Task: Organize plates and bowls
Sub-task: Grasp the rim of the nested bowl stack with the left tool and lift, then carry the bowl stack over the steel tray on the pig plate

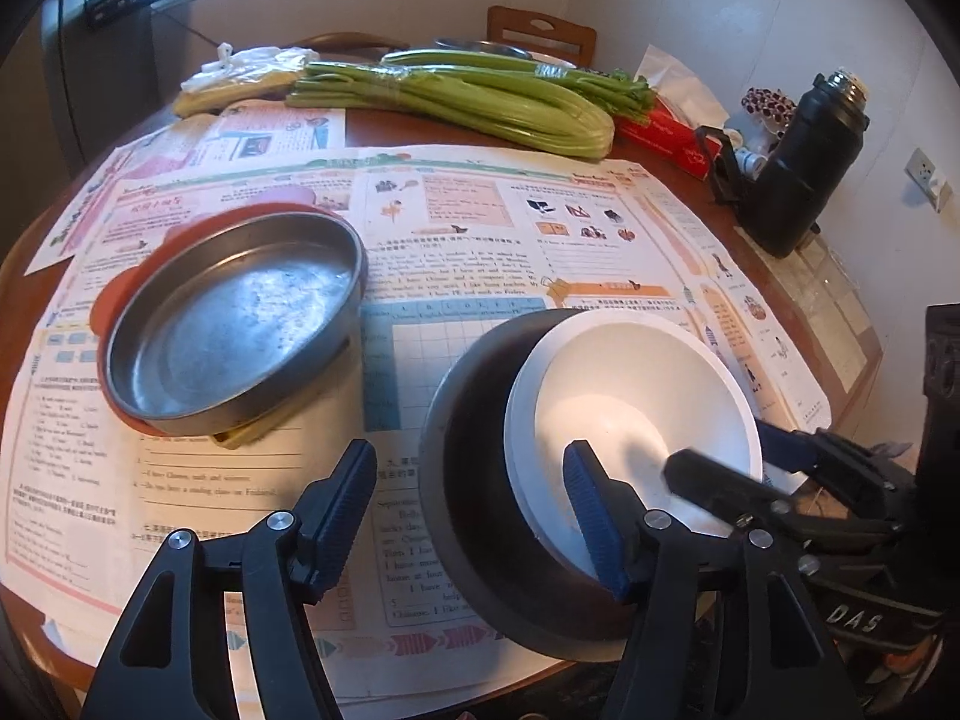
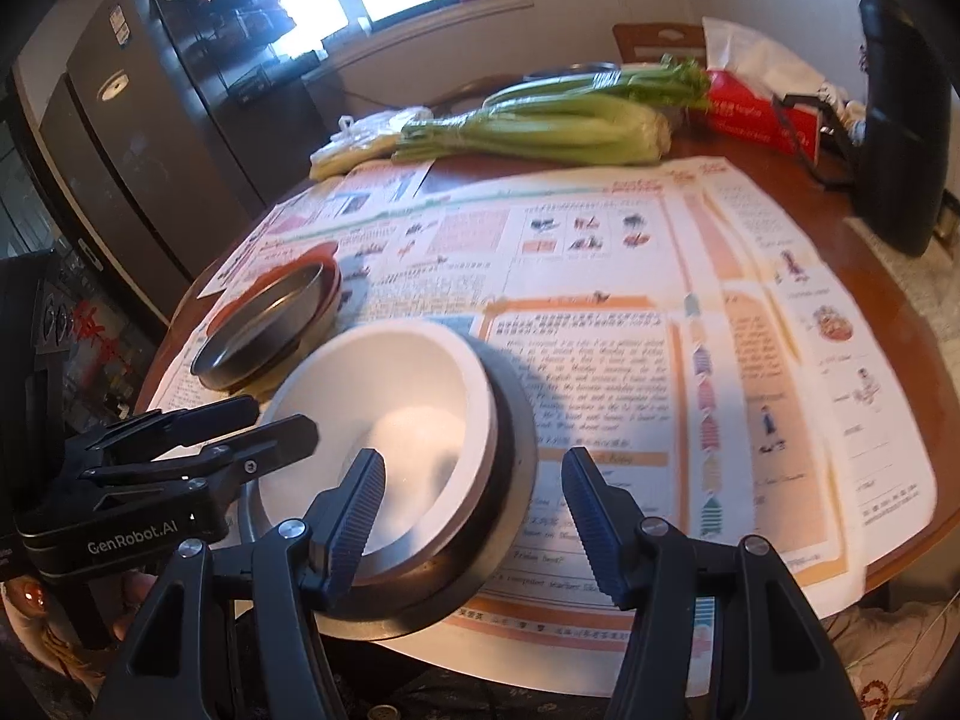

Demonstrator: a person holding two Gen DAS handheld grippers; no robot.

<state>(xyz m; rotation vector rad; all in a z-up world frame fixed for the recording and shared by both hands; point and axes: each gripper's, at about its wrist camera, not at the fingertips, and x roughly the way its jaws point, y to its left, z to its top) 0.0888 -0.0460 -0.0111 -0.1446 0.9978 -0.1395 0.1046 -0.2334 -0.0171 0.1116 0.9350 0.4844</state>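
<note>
A white bowl (image 1: 636,408) sits tilted inside a dark metal bowl (image 1: 474,468) at the table's near edge; both also show in the right wrist view, the white bowl (image 2: 390,420) and the dark bowl (image 2: 510,480). A shallow metal pan (image 1: 234,318) rests on a red plate (image 1: 114,300) to the left; the pan (image 2: 264,318) also shows in the right wrist view. My left gripper (image 1: 474,516) is open, its jaws astride the near wall of the nested bowls. My right gripper (image 2: 474,510) is open around their right rim; it also shows in the left wrist view (image 1: 720,456).
Newspaper sheets (image 1: 456,222) cover the round wooden table (image 2: 852,228). Celery (image 1: 468,96), a plastic bag (image 1: 246,69), a red tissue box (image 1: 666,132) and a black flask (image 1: 804,168) stand at the far side. A wooden chair (image 1: 540,33) and a dark fridge (image 2: 150,120) stand beyond.
</note>
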